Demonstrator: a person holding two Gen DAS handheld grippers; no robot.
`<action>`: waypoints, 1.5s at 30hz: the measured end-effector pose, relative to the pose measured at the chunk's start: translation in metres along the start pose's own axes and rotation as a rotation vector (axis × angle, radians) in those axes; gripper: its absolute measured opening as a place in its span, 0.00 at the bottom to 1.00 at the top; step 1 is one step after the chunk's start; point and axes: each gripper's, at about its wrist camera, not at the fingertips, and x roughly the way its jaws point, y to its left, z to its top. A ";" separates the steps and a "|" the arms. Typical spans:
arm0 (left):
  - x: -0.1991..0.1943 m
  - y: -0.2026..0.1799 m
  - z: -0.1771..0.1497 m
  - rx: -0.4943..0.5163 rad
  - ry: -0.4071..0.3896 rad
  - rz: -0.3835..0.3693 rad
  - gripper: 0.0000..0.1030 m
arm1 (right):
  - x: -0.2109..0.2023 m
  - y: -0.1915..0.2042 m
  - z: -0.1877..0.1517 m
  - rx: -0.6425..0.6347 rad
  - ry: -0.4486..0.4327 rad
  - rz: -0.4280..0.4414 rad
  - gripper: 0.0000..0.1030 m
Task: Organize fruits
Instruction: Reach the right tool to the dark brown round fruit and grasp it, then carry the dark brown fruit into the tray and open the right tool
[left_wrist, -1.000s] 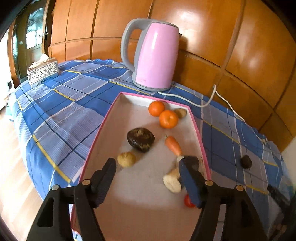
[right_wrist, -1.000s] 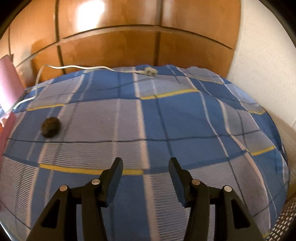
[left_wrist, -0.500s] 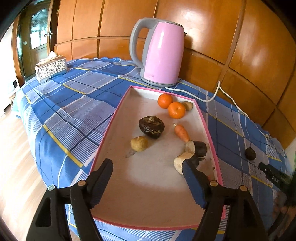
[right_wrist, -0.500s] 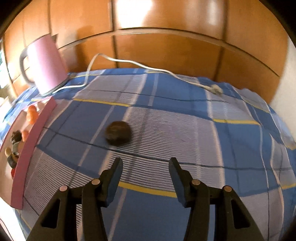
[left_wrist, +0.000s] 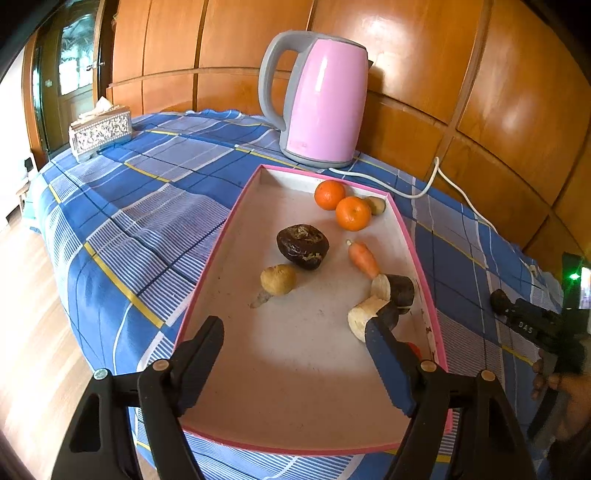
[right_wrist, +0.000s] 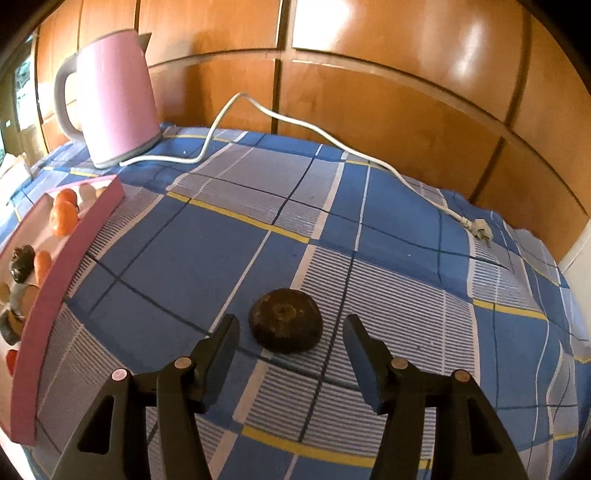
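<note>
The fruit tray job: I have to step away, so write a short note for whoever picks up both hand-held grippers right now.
Left hand-held gripper: jaws opening, nothing between them, over the near end of the pink tray.
Right hand-held gripper: jaws opening, lined up on the dark round fruit on the checked cloth, pads not touching it.
Done: two oranges, a carrot, a large dark fruit, a small tan piece and cut pieces lie in the tray.
Left: probably grip the dark round fruit and carry it to the tray.

Tray (left_wrist: 236, 206) before kettle (left_wrist: 325, 107)
</note>
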 end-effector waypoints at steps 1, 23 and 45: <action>0.000 0.000 0.000 0.000 0.000 0.002 0.78 | 0.003 0.000 0.000 -0.005 0.004 -0.002 0.57; 0.003 0.002 -0.001 -0.007 0.011 0.004 0.78 | 0.000 0.001 -0.015 -0.003 0.042 0.031 0.45; -0.010 -0.008 -0.001 0.016 -0.025 -0.001 0.79 | -0.065 0.025 -0.038 -0.004 -0.053 0.222 0.45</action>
